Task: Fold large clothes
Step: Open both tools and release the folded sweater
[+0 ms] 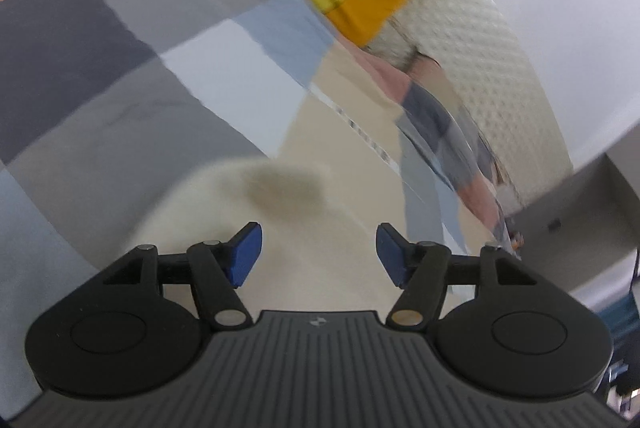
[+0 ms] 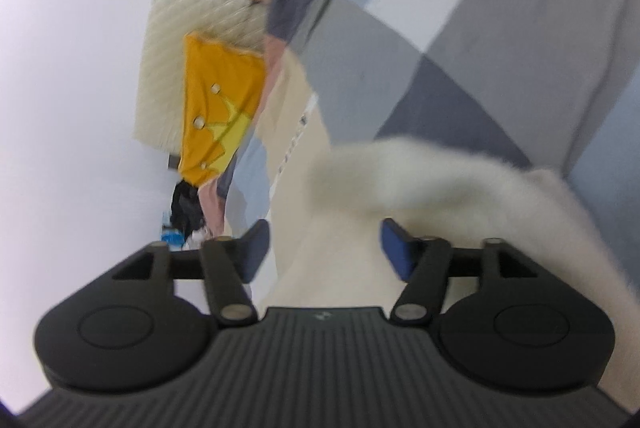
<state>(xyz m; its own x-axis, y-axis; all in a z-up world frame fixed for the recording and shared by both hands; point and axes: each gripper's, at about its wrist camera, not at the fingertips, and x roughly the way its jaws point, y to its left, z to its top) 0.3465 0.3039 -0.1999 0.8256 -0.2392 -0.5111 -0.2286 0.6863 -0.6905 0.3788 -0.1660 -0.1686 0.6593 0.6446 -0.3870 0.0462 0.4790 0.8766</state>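
Cream fleece garment (image 1: 256, 212) at lower centre of both views, on the patchwork bedspread (image 1: 120, 40). Left gripper (image 1: 319, 254) and right gripper (image 2: 325, 248) both released, nothing pinched. Likely soft, light, floppy (fuzzy pile); take it at an edge.

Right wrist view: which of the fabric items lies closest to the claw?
The fluffy cream-white garment, bunched directly ahead of the open right claw. The yellow crown-print pillow sits far off by the headboard, and the checked bedcover lies beneath.
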